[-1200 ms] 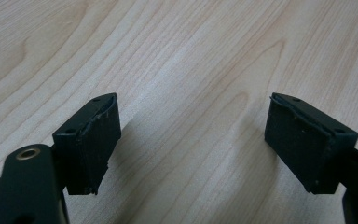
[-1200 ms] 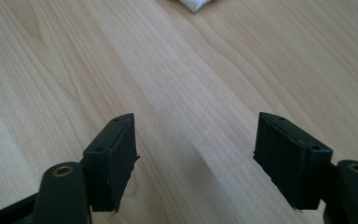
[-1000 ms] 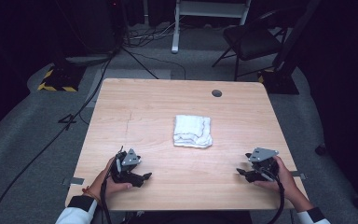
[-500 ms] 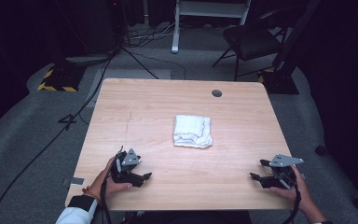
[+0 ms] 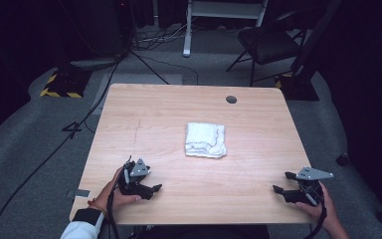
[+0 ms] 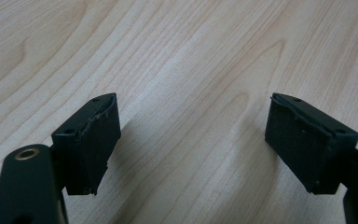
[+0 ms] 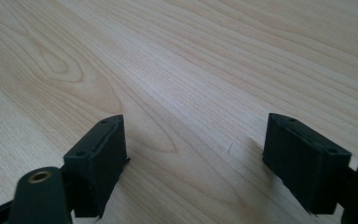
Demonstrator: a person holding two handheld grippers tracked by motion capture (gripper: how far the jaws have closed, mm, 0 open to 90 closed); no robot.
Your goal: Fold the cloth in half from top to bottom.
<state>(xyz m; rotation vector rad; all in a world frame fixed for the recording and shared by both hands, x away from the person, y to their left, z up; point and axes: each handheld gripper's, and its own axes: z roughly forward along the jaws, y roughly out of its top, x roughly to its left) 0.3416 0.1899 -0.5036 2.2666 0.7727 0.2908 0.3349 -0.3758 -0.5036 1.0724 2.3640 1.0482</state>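
1. The wooden table bears everything.
2. A folded white cloth lies near its middle, well apart from both grippers.
3. The left gripper rests at the near left edge, jaws wide, holding nothing.
4. The right gripper sits at the near right corner, likewise wide and empty.

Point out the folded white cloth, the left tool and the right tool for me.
folded white cloth [image 5: 206, 140], high view, middle of its top face.
left tool [image 5: 149, 189], high view, between its open jaw tips.
right tool [image 5: 284, 182], high view, between its open jaw tips.
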